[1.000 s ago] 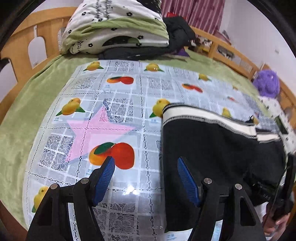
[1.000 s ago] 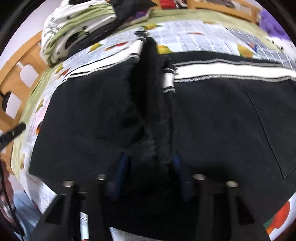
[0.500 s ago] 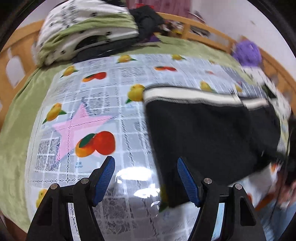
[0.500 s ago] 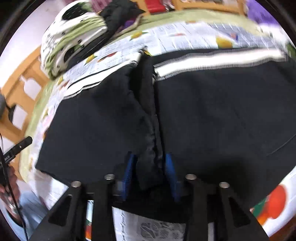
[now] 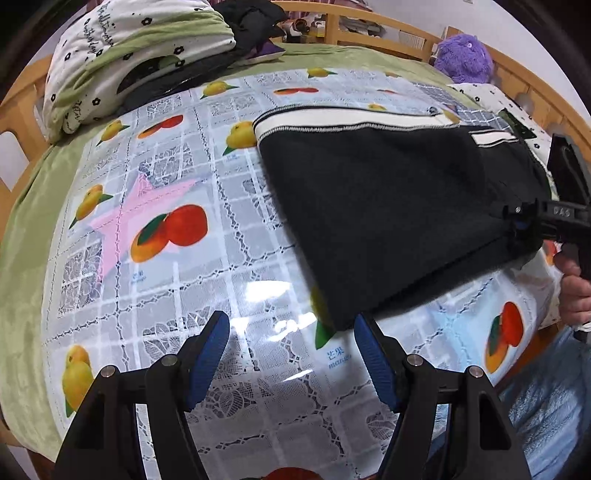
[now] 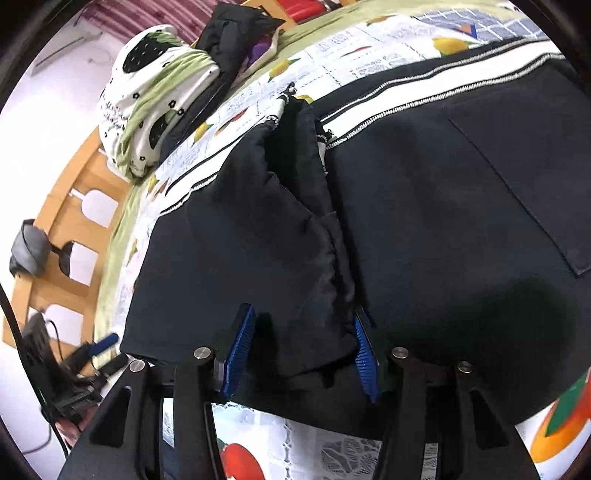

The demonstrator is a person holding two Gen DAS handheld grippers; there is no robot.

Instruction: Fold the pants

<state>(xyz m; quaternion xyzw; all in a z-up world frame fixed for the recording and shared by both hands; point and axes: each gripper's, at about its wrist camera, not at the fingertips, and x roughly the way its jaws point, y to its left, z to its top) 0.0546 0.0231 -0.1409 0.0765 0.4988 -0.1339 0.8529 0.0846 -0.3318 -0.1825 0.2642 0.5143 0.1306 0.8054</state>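
Pants (image 5: 388,206): black, with a white-and-black striped waistband (image 5: 351,127) along the far edge; they lie on the fruit-print tablecloth (image 5: 177,280) over the bed, toward its right side. The near left corner of the cloth sits just ahead of the left gripper.
Left gripper (image 5: 291,354): blue-padded fingers (image 5: 207,350) wide apart, nothing between them, hovering over bare tablecloth near its near edge.
Right gripper (image 6: 301,354): jaws parted around a raised ridge of the black fabric; the right pad touches the cloth, the left pad shows a small gap. Seen from the left wrist view, it meets the right edge of the pants, with the person's hand (image 5: 574,295) on the handle.
Fold ridge (image 6: 295,221): a bunched crease runs from the gripper up to the waistband, splitting the pants into two panels.
Back pocket (image 6: 517,177): stitched outline on the right panel.
Far edge of the bed: folded green-and-white quilt (image 5: 122,62) with dark clothes beside it; purple plush toy (image 5: 463,57) at the far right corner by the wooden bed frame (image 5: 373,27).
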